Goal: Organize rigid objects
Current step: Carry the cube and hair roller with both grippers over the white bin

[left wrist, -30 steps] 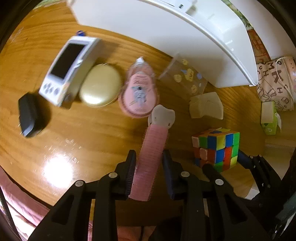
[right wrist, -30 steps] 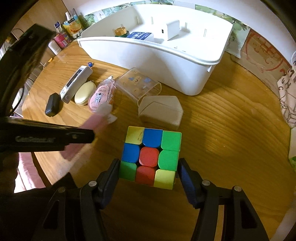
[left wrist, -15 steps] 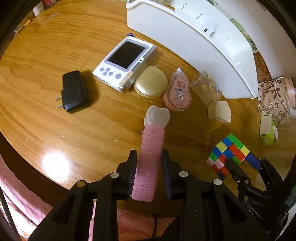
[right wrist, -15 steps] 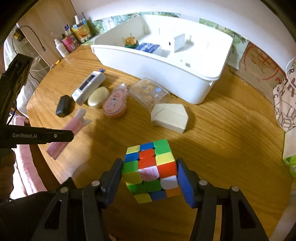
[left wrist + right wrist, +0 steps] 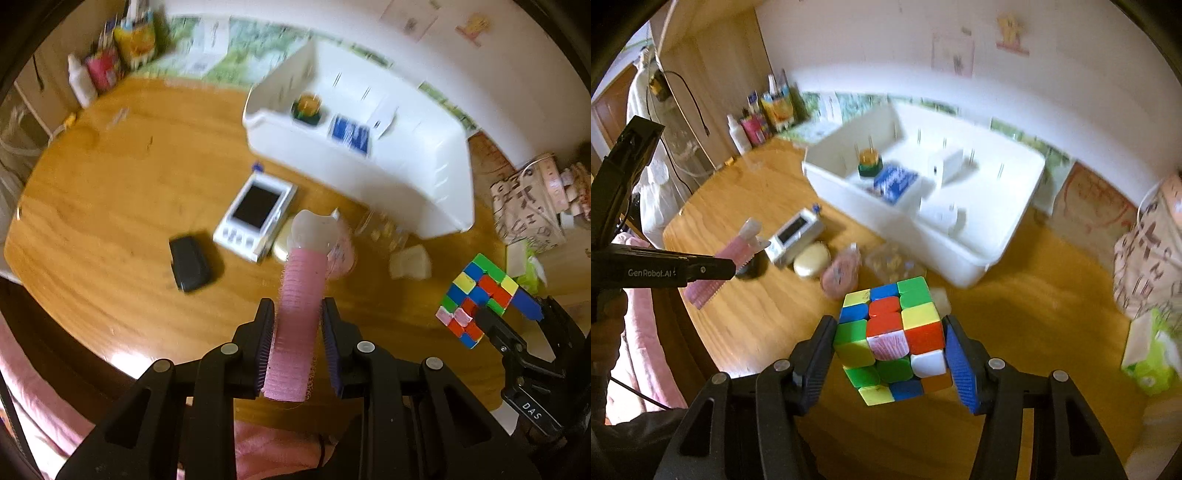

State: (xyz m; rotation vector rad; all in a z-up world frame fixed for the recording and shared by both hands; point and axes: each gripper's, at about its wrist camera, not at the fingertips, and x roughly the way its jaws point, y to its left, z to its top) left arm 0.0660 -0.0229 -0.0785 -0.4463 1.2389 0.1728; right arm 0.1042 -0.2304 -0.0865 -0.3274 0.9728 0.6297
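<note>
Pink velcro hair roller [image 5: 300, 317] w/ pale clip end sits lengthwise between the pads of the left gripper [image 5: 298, 345], jaws narrowed onto its lower half, roller lifted clear of the wooden tabletop [image 5: 110, 206]. Held along the finger axis, prob so the free clip end can go nose-first into the bin.

Below & just left: black charger [image 5: 190, 263], then white handheld device [image 5: 256, 216], a cream oval case [image 5: 811, 259] touching it, pink tape dispenser [image 5: 840, 275], clear plastic box [image 5: 892, 260]; all lying loose in a row near the bin's front wall, not yet sorted.

White bin [image 5: 993, 254] sits toward the back, open top. Inside: a small jar [image 5: 870, 160], blue pack [image 5: 897, 183], white adapter [image 5: 945, 166], all crowding the left/mid part. Right part of the bin floor looks bare, so likely room there for both held items.

Right gripper [image 5: 890, 350] is closed on the Rubik's cube [image 5: 892, 332], pads on opposite side faces, cube tilted and off the tabletop, a good flat-face hold.

Edges: bin front rim is the thing to clear; both loads look high enough, though blur makes height hard to judge. Open tabletop right of the bin; bag [image 5: 1148, 254] and green tissue pack [image 5: 1148, 363] at far right edge, well apart from the path.
</note>
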